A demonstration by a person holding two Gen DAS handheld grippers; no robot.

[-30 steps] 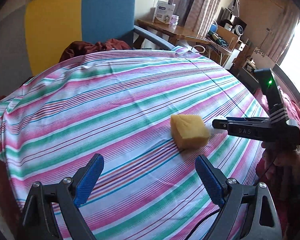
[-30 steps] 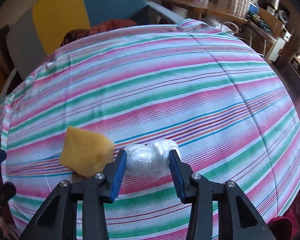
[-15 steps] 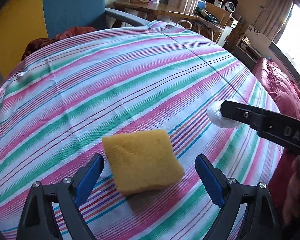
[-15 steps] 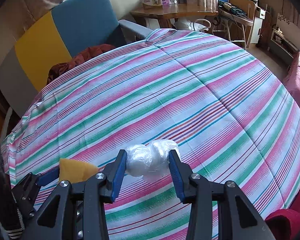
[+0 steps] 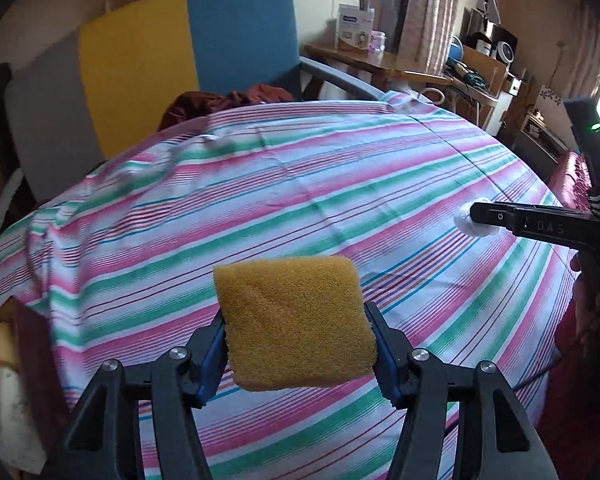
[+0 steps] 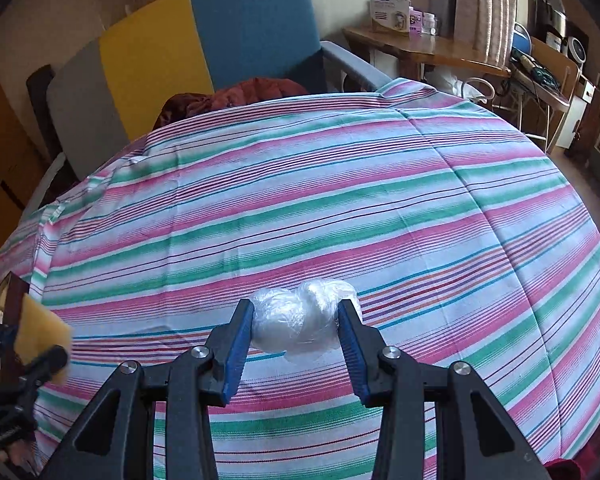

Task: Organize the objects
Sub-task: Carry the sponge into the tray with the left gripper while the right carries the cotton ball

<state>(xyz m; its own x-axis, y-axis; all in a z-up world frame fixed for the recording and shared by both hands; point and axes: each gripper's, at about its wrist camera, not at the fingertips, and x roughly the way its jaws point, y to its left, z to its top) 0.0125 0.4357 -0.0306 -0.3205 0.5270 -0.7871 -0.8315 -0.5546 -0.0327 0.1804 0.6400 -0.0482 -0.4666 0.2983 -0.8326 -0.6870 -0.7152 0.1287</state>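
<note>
Sponge between closing left jaws

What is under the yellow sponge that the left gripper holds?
Under the yellow sponge, which is between the closing jaws of the left gripper, only the striped tablecloth is visible. The cloth directly beneath it is covered, so contact cannot be told.
</note>
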